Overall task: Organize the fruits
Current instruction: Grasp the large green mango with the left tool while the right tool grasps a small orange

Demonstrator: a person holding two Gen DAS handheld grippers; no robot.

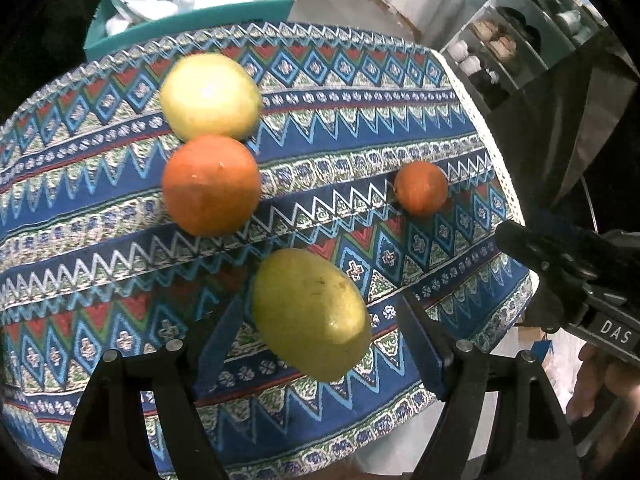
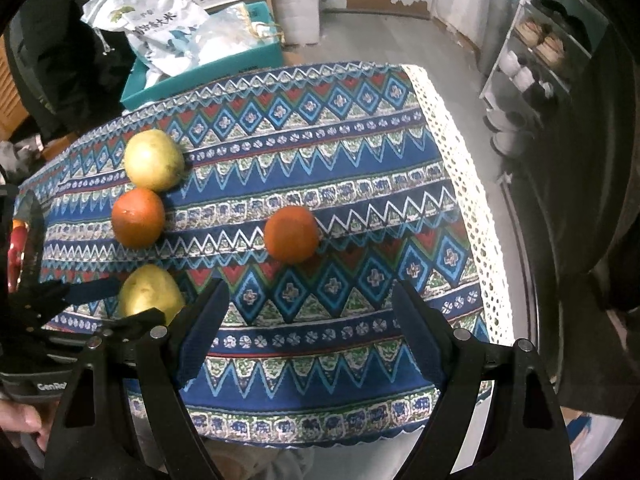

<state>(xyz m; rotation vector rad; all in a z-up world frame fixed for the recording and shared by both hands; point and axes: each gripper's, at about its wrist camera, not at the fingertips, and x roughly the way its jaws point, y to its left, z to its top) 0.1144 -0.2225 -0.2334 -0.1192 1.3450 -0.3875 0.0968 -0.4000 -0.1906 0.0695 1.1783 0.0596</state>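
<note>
Nearby, behind the patterned table (image 2: 360, 152), a teal box (image 2: 208, 68) holds a printed bag (image 2: 160, 32), and a shoe rack (image 2: 532, 68) stands off to the right. Both grippers hang spread: the left gripper (image 1: 320, 312) straddles a yellow-green pear (image 1: 312, 316) without pressing it, the right gripper (image 2: 310, 304) is empty just short of the small orange (image 2: 291, 233). Further left, another pear (image 2: 154, 160) touches a larger orange (image 2: 138, 218). Something red at the left edge (image 2: 16, 248) is cut off.
</note>
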